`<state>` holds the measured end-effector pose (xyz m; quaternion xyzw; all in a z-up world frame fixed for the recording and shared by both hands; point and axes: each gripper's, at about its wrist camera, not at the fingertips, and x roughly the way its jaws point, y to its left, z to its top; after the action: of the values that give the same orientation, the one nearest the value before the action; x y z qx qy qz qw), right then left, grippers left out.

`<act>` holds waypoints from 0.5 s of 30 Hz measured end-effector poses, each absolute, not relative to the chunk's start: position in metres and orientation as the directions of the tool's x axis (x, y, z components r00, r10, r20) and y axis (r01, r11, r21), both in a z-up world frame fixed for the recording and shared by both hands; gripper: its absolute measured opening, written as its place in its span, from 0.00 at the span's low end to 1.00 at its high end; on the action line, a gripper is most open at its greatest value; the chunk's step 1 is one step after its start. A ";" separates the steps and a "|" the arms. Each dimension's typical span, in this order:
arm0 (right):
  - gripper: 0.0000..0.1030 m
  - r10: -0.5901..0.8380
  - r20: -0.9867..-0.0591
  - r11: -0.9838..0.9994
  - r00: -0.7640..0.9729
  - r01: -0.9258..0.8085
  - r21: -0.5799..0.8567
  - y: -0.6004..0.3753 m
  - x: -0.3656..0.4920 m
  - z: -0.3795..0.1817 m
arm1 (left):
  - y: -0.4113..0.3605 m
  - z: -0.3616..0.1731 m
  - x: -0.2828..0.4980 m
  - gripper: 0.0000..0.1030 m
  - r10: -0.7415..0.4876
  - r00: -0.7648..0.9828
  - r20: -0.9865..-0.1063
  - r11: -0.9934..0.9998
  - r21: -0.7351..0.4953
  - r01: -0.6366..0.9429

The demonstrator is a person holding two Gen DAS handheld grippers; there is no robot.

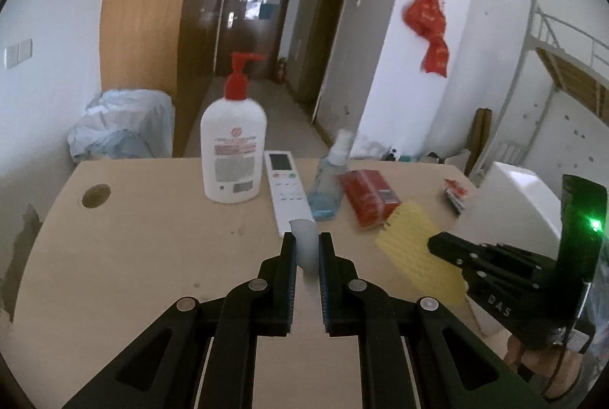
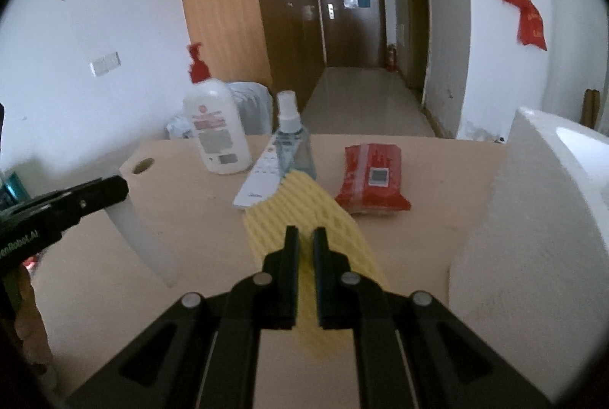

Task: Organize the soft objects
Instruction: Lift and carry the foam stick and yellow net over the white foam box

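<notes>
The left tongs (image 1: 306, 249) pinched a white foam strip (image 1: 305, 249), lifted above the surface (image 1: 152, 237) just short of the remote (image 1: 286, 186). The right tongs (image 2: 303, 241) clamped a yellow foam net (image 2: 316, 214) (ribbed, slightly blurred), its far end reaching over the remote's corner by the spray bottle (image 2: 292, 138). A red pack (image 2: 371, 180) lay just right of the net, a pump bottle (image 1: 233, 146) stood upright behind the remote, and a white foam box (image 2: 533, 218) sat at the right edge.
</notes>
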<state>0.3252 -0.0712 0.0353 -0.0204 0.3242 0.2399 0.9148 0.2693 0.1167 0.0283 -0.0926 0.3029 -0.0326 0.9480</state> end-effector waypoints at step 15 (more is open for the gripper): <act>0.09 0.498 -0.485 0.853 0.719 -0.508 0.122 -0.084 0.245 0.067 | 0.086 0.054 0.185 0.11 -0.101 0.860 -0.500 0.988 -0.153 0.026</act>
<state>0.2448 -0.0836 0.0674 -0.0097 0.2586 0.2712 0.9271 0.1846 0.0864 0.0538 -0.0708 0.2622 -0.0329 0.9618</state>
